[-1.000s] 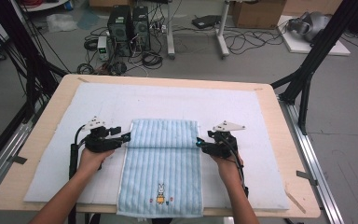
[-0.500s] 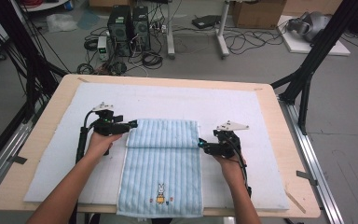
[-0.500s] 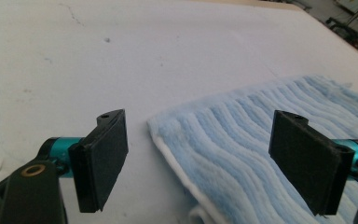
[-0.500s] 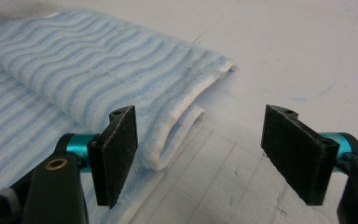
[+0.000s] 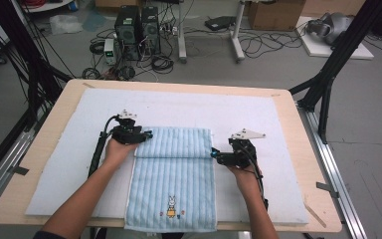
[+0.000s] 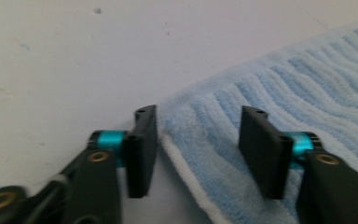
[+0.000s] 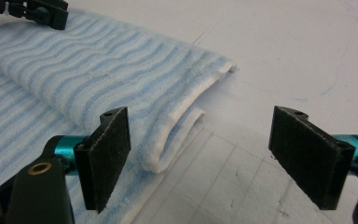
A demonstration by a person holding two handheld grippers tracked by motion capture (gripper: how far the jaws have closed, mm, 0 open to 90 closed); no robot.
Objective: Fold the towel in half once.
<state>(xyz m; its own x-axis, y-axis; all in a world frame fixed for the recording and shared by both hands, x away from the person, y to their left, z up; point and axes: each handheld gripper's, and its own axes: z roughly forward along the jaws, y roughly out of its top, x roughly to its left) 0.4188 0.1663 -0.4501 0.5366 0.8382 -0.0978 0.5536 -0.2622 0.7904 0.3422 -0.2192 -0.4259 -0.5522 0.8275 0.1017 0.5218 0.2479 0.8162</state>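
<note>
The towel point(image 5: 171, 174), centre frame on the bench point(image 5: 54, 109), looks soft, light and floppy; its folded corners suit pinching. Left gripper point(image 6: 193, 140) jaws, just closing, straddle a corner unpressed; right gripper point(image 7: 200, 154) jaws spread, empty.

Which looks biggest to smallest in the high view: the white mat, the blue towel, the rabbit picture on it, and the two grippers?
1. White mat
2. Blue towel
3. Left gripper and right gripper: they look alike, so no ranking between them
4. Rabbit picture
</note>
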